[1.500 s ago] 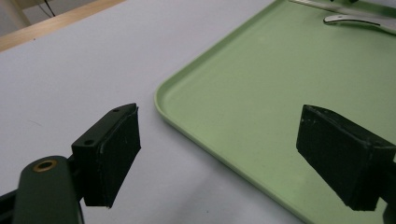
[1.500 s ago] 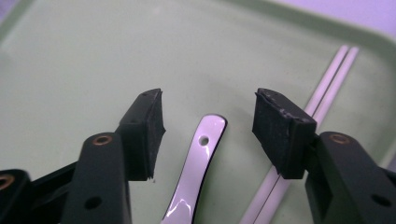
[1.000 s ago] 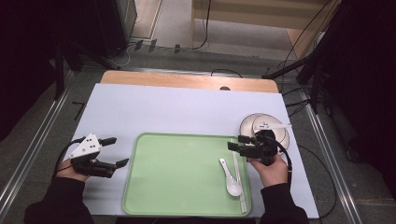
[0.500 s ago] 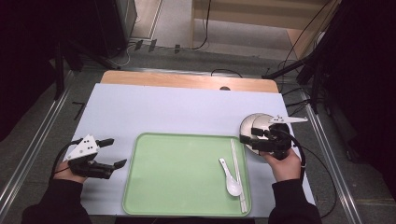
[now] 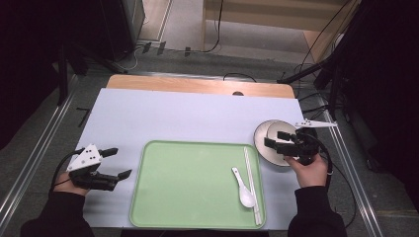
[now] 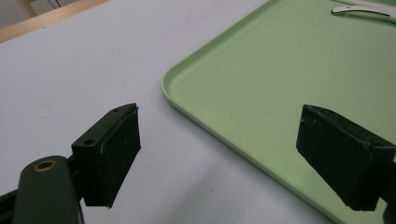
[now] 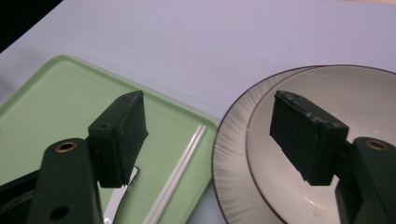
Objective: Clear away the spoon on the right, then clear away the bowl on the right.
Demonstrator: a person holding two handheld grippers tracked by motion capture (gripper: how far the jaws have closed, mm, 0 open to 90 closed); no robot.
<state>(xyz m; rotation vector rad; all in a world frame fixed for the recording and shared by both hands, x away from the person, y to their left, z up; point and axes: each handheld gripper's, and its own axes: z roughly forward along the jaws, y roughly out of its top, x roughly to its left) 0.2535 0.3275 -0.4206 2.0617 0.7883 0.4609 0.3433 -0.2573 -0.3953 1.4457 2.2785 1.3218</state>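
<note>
Your right gripper (image 5: 274,141) had travelled from above the tray's right side, where it hung over the spoon (image 5: 243,187) and chopsticks (image 5: 251,183), out to the bowl (image 5: 269,131) beside the tray, and its fingers (image 7: 120,136) had just been opening on the way, with nothing between them. At this moment the bowl, cream inside with a dark rim, stood on its rimmed plate (image 7: 232,154) on the bench (image 5: 188,118), just off the right edge of the green tray (image 5: 188,182). In the right gripper view one finger hung over the tray's corner and the other over the bowl's hollow, so the near rims lay in the gap between them, and neither pad touched yet. You seemed to be lining up to take the bowl by its rim, probably to carry it onto the tray. The next move, as I judge it, called for lowering until one finger sat inside the bowl wall and one outside, then closing firmly; catching the plate rim along with the bowl looked like the risk. Spoon and chopsticks lay side by side along the tray's right side, as they had a second earlier. Your left gripper (image 5: 118,162) had kept its place on the bench left of the tray, its fingers (image 6: 113,151) spread wide and empty.
</note>
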